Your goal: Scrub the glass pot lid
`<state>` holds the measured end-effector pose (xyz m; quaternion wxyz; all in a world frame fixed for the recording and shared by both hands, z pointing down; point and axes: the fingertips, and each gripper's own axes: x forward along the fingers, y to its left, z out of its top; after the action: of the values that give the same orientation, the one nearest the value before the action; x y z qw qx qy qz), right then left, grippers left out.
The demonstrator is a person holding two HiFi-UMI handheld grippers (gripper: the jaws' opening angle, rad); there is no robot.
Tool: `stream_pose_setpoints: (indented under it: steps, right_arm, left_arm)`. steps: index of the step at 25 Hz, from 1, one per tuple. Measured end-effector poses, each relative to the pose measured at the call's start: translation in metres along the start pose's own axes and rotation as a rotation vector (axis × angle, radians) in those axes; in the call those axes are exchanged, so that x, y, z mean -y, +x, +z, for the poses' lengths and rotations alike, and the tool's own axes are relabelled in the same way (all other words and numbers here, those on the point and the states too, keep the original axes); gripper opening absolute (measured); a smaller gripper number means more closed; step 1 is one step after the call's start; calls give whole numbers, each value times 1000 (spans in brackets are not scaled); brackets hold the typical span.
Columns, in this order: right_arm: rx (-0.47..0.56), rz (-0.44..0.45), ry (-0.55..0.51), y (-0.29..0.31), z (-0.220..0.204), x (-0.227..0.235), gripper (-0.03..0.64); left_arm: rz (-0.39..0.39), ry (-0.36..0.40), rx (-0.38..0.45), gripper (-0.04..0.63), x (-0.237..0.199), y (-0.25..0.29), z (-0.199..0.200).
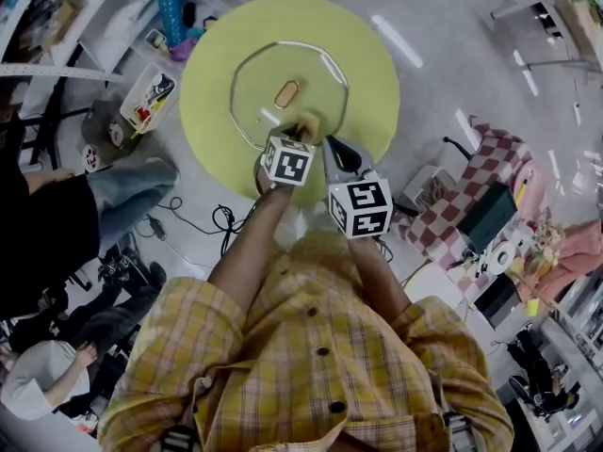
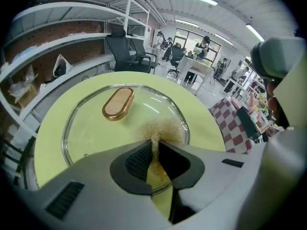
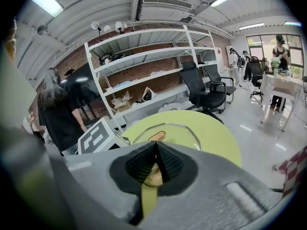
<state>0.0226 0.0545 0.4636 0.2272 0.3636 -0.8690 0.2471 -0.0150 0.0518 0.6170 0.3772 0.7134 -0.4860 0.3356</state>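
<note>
Lid (image 2: 105, 128) lies flat on the round table (image 1: 377, 73). The left gripper (image 2: 154, 143) is clamped on a tan scrubber (image 2: 160, 127) at the lid's near rim. Just right of it, the right gripper (image 3: 156, 145) is closed tip to tip. A tan scrap shows behind its pads, too hidden to identify.

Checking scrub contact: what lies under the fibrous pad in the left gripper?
The pad sits over the glass pot lid near its rim; the yellow table shows through the glass. The contact spot itself is covered by the pad and left gripper.

Glass pot lid (image 1: 254, 97) flat on yellow table (image 1: 377, 73), scrubber (image 2: 160, 128) at rim
</note>
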Motion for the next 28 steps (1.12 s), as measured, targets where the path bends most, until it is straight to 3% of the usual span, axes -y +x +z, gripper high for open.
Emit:
stream_pose_setpoints:
  steps: [28]
  right_arm:
    - [-17,52,-21,11,2,-25,-2]
  left_arm:
    - [9,-11,9,48,-19,-13,-13]
